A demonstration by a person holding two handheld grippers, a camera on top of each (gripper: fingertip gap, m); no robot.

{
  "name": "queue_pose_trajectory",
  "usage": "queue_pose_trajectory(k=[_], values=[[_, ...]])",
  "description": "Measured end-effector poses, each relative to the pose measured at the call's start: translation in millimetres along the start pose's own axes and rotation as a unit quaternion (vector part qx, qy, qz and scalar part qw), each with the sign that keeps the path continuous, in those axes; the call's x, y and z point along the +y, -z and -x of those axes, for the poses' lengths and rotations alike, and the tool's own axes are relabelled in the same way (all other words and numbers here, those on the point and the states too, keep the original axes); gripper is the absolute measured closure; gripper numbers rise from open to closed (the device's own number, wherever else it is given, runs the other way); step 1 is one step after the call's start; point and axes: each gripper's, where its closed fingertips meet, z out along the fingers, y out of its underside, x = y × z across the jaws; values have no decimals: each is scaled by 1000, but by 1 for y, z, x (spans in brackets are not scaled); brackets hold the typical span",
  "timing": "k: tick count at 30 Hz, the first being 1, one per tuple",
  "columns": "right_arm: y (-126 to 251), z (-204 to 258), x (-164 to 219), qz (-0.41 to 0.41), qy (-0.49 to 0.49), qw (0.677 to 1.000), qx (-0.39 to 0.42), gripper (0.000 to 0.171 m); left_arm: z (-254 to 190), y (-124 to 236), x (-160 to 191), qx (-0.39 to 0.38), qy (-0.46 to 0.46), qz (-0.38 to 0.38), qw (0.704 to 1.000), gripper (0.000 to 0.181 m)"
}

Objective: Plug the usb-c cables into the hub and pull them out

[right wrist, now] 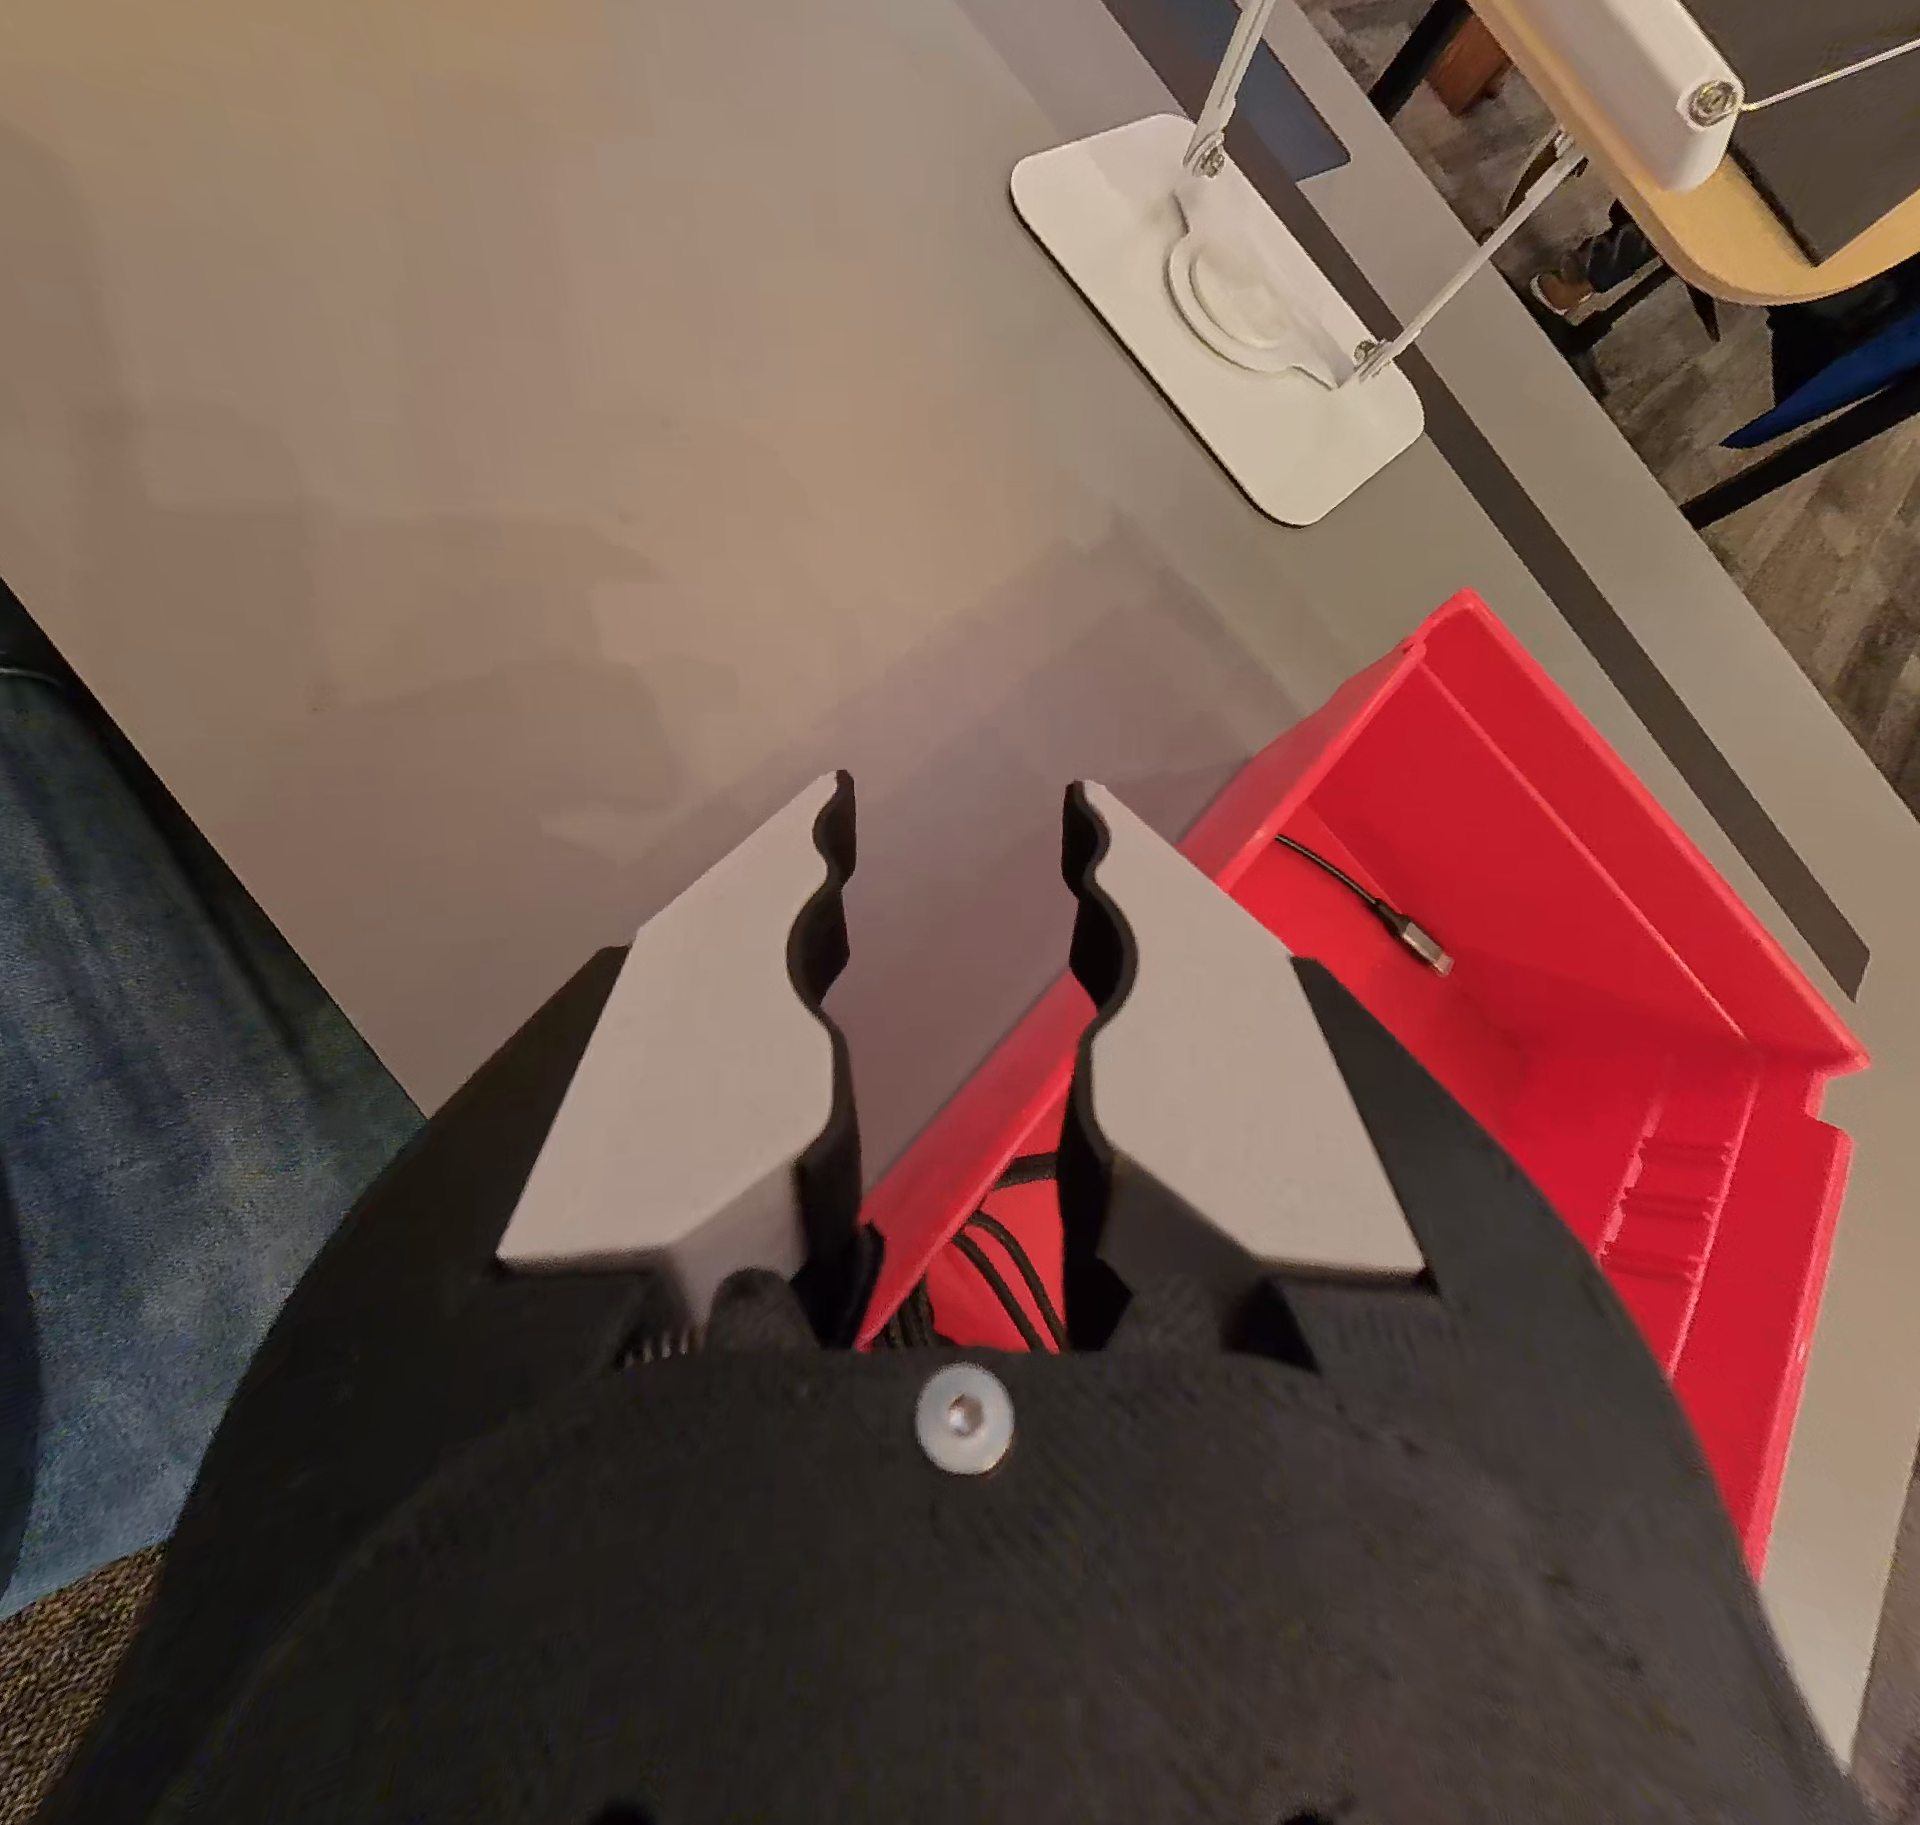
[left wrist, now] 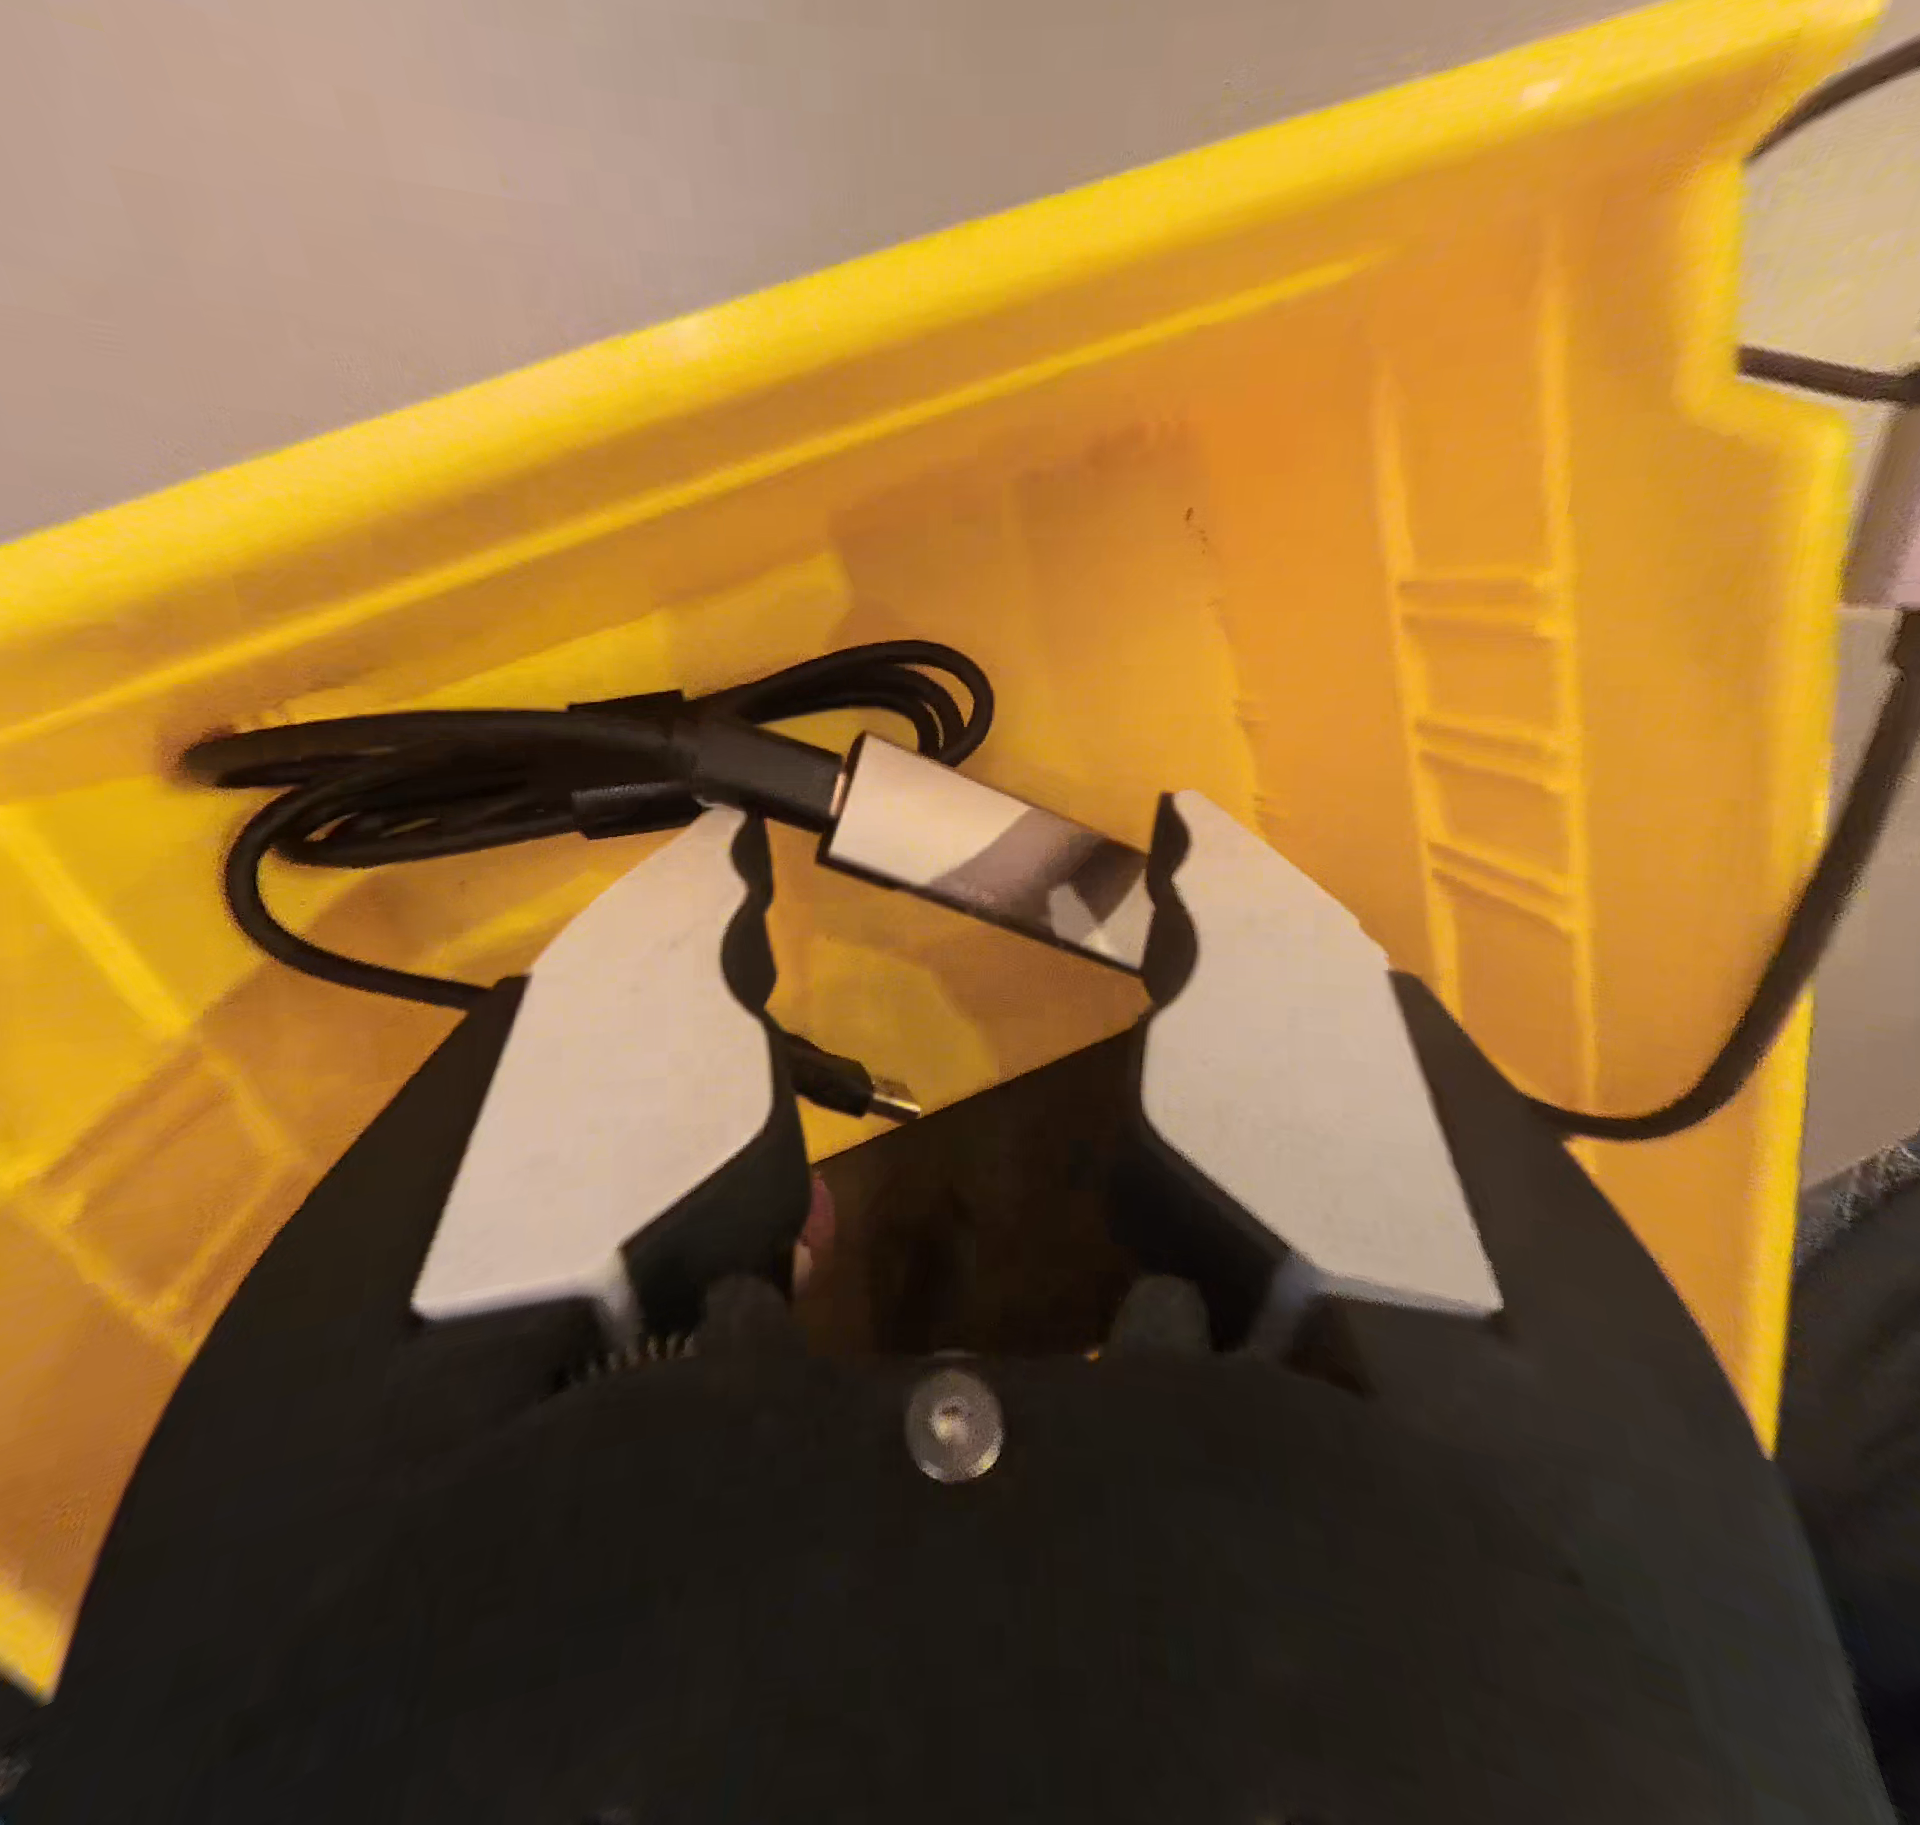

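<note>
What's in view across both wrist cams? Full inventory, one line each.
yellow bin: 1, yellow, on the grey table, in front of the left gripper
hub: 1, silver, inside yellow bin, one end at the left gripper's fingertip
coiled cable: 1, black, inside yellow bin, behind the hub
red bin: 1, red, on table, beside the right gripper
usb-c cable: 1 plug end showing, black, inside red bin
lamp base: 1, white, far on table
table: 1, grey
left gripper: 1, grey fingers, open
right gripper: 1, grey fingers, open, empty

Hub (left wrist: 987, 856) and coiled cable (left wrist: 582, 767) inside bin (left wrist: 1299, 404); lamp base (right wrist: 1216, 321) on table (right wrist: 520, 373).
</note>
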Motion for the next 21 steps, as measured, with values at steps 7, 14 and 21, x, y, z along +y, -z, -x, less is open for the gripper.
queue_pose_trajectory(k=[7,14,21], values=[[-1,3,9,-6,-6,1000,-8,134,4,5,-15,13,35,-69,997,154],[1,1,8,-20,-8,1000,-7,137,-14,65,-31,3,-3,-206,979,165],[6,7,-8,-38,9,999,-7,138,-50,150,-47,-27,-72,-315,946,172]])
